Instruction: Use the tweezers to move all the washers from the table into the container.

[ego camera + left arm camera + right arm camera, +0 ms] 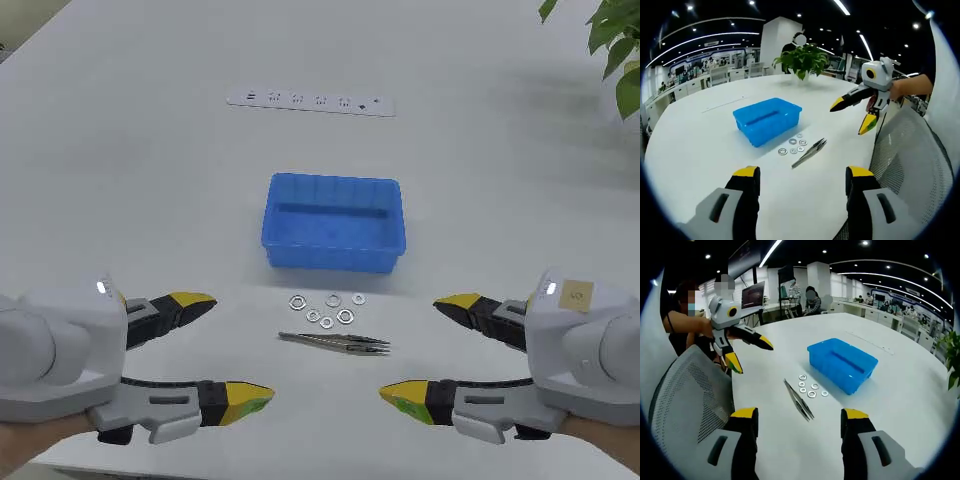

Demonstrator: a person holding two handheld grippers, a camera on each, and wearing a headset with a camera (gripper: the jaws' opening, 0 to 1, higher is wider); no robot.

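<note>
In the head view both tools are wide open and hold nothing: the left tool [238, 347] and the right tool [412, 346] hover above the bench [150, 190], one on each side of the work. The tweezers [335, 342] lie flat between them. Some six washers [327, 308] lie loosely just beyond, apart from the tweezers and short of the blue container [330, 256], which looks empty. A power strip [310, 100] lies well beyond it and plant leaves [615, 45] hang at the far corner; neither is in the way.

The tweezers look like thin, stiff, light, slick metal. Lying flat, they probably want a pinch across the middle, so that the same squeeze closes their tips. The washers are tiny, flat and easily flicked, so taking one by its edge seems safest.

In the left gripper view the path to the tweezers is clear, and a mesh chair [905, 160] stands at the bench edge.

In the right gripper view the tweezers point away, with the washers beside their far half.
</note>
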